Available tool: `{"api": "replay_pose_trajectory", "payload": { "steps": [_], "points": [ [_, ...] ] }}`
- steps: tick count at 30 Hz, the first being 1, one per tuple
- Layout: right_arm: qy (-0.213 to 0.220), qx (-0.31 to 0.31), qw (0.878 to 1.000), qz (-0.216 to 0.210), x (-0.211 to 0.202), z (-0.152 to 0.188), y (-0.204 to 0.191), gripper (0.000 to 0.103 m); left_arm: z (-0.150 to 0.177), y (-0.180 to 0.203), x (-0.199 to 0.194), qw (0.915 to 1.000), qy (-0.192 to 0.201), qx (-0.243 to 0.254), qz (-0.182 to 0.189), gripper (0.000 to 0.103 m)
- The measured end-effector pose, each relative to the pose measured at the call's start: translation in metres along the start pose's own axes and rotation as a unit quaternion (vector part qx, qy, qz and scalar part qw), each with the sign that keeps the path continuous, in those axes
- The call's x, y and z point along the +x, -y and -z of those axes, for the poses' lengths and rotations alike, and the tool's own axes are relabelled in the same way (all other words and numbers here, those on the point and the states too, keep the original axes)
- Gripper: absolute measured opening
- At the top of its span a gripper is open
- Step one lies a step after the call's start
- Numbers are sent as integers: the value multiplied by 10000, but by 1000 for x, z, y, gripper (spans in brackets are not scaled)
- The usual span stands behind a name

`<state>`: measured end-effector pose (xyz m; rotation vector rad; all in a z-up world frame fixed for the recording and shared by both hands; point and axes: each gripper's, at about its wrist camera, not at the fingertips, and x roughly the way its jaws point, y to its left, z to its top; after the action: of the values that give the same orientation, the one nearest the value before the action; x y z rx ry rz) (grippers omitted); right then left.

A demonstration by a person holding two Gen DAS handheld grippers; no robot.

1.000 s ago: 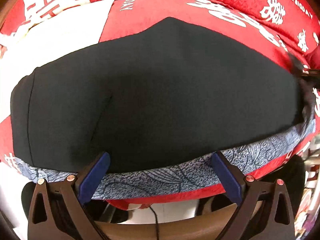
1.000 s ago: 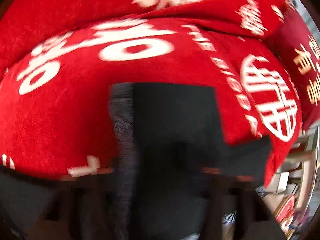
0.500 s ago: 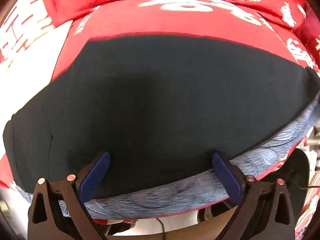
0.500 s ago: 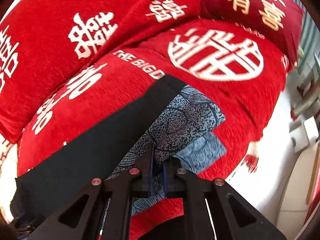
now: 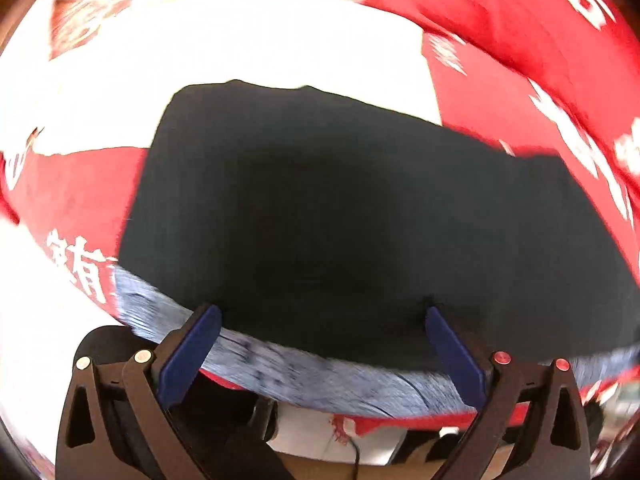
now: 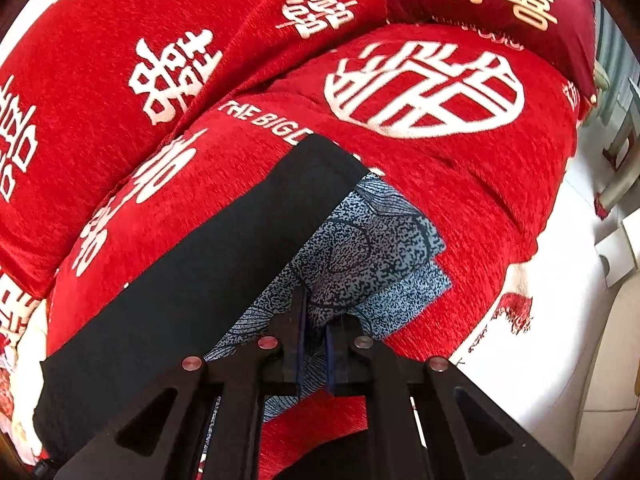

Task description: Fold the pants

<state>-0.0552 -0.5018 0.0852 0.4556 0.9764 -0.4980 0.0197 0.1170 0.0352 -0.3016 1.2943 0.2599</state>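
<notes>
The black pants (image 6: 192, 280) lie stretched across a red sofa cover (image 6: 460, 184) printed with white Chinese characters, their dark cloth running diagonally from the lower left of the right wrist view up toward the cover's round white emblem (image 6: 424, 88). A blue-and-white patterned fabric (image 6: 368, 248) sits against the pants' edge on the side facing the emblem; whether it is a lining of the pants or a separate piece cannot be told.

The right gripper (image 6: 316, 356) is clenched on that patterned fabric: its 2 blue-padded fingers (image 6: 300, 344) stand close together with a bunched fold of the print pinched between them, just beside the pants' black edge.

In the left wrist view the pants (image 5: 340, 208) fill the middle as a broad dark panel, with the patterned fabric (image 5: 304, 372) showing as a blurred band along the near edge. The left gripper (image 5: 324, 320) is spread wide, its 2 blue pads (image 5: 192, 340) well apart and resting at the near edge of the pants where black cloth meets the band, nothing caught between them. Beyond the far edge of the pants a white area of the cover (image 5: 248, 48) shows. A darker red cushion (image 6: 492, 4) with pale characters lies beyond the emblem.
</notes>
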Motion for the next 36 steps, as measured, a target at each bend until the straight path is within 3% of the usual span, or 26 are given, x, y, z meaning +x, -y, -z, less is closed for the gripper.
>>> {"api": "replay_pose_trajectory", "payload": {
  "steps": [4,7,10,14,15,16,17,18,19,20,21,24,26,28,31,33,36],
  "points": [
    [-433,464,9975,313,20,1,29,16,-8,-23,10,9989,-118,-414,-210,103],
    [-263,337,9975,561,8,2,35,16,2,-22,13,9989,-151,-408,-182,103],
    [-27,105,9945,1040,-9,1,32,21,11,-1,1,9999,7,-107,-88,102],
    [325,-638,9938,847,-37,10,-18,22,21,58,-17,9968,273,726,177,103],
    [380,-1019,9917,679,-44,20,-45,30,25,73,-18,9949,287,944,207,103],
    [372,-1374,9886,489,-48,32,-70,50,28,88,-18,9922,272,1187,258,103],
    [305,-1775,9833,267,-51,49,-99,64,34,99,-17,9895,229,1392,326,103],
    [175,-2263,9739,-46,-53,71,-131,87,43,108,-13,9866,163,1576,391,103],
    [56,-2699,9623,-318,-56,91,-156,88,53,117,-12,9839,111,1736,419,103],
    [-67,-3368,9402,-498,-58,120,-189,88,59,124,-10,9815,88,1867,406,103],
    [1,-3801,9239,-439,-59,144,-210,88,67,129,-8,9792,96,2006,304,103],
    [104,-4508,8914,-466,-57,194,-242,88,65,115,1,9806,35,1956,99,103],
    [28,-4724,8806,-359,-46,208,-245,88,57,94,9,9851,-40,1718,40,103],
    [-42,-4619,8869,-69,-32,199,-232,90,54,73,11,9886,-71,1502,28,103],
    [-269,-3874,9215,-68,-22,160,-192,97,54,39,14,9929,-99,1166,-201,103],
    [-293,-3465,9373,223,-19,134,-157,101,53,8,18,9970,-247,691,-236,103],
    [-221,-2966,9516,782,-21,103,-114,101,44,-27,24,9989,-447,-7,-152,102]
  ]
}}
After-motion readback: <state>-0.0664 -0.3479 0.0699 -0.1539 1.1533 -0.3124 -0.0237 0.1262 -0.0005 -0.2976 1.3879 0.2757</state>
